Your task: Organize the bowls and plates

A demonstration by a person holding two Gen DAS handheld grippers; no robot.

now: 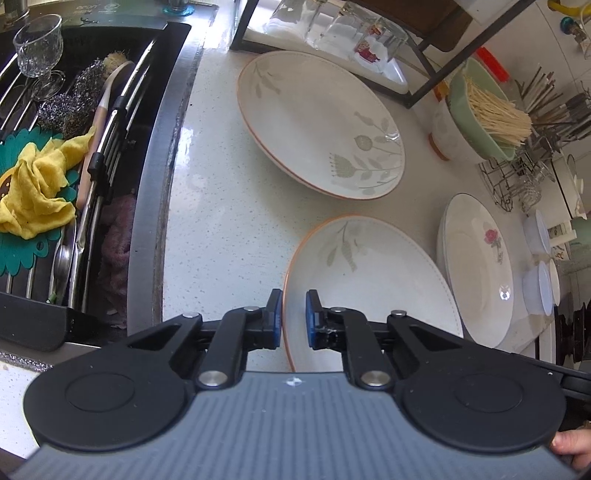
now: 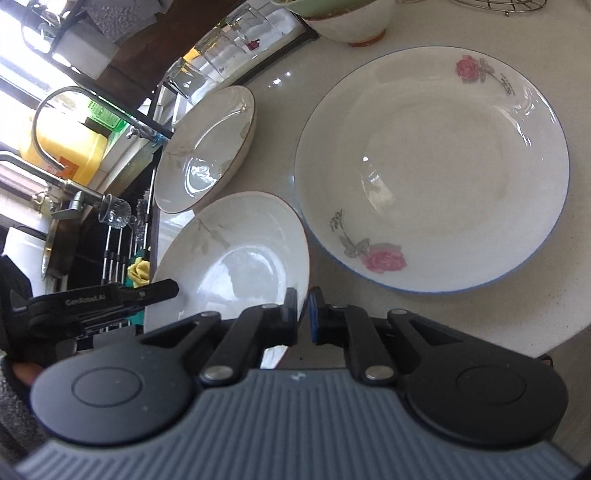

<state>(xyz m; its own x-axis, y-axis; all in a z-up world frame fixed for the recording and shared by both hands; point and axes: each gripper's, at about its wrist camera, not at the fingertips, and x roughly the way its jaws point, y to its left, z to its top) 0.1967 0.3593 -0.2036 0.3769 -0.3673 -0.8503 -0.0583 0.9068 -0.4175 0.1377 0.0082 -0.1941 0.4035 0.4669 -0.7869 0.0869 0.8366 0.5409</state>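
Note:
A leaf-patterned plate with an orange rim (image 1: 369, 280) lies on the counter nearest me; it also shows in the right wrist view (image 2: 236, 258). My left gripper (image 1: 294, 317) is closed on its near rim, one pad on each side. My right gripper (image 2: 303, 314) is closed on the same plate's right rim. A second leaf-patterned plate (image 1: 317, 122) lies farther back, seen also in the right wrist view (image 2: 207, 147). A rose-patterned plate (image 1: 476, 266) sits at the right, on another plate; it fills the right wrist view (image 2: 432, 170).
A sink (image 1: 155, 166) at the left holds a rack, a yellow cloth (image 1: 37, 188), scourers and a glass goblet (image 1: 37, 48). A black shelf frame with glasses (image 1: 347, 33), a green bowl of sticks (image 1: 484, 110), a utensil rack and small lidded tubs (image 1: 539, 266) line the back and right.

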